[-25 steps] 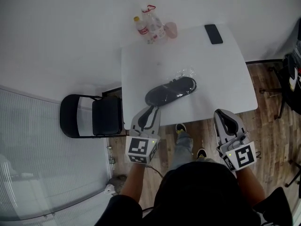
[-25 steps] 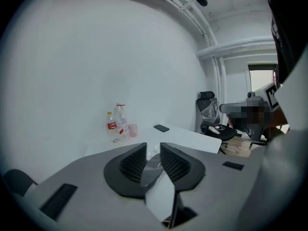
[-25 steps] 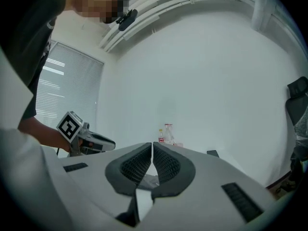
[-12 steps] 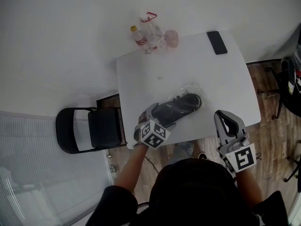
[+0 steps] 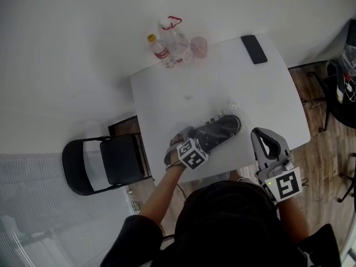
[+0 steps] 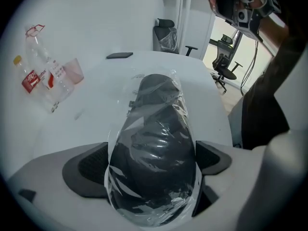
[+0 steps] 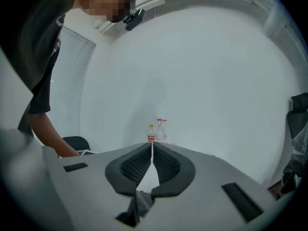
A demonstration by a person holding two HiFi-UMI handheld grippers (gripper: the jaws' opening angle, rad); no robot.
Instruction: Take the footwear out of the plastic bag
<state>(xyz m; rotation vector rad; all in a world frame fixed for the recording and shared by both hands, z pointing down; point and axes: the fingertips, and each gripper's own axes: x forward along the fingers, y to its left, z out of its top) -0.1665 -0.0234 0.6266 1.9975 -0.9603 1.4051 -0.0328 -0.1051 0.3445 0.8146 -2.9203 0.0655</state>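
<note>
Squarely between the left gripper's opening jaws, the bagged shoe

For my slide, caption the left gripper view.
Left hand-held gripper, jaws opening, straddles a black shoe in its plastic bag on the table.

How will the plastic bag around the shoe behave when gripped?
The plastic bag looks thin, creased and glossy: probably floppy, may slip over the shoe. The shoe lies flat on the table, so unlikely to roll.
</note>
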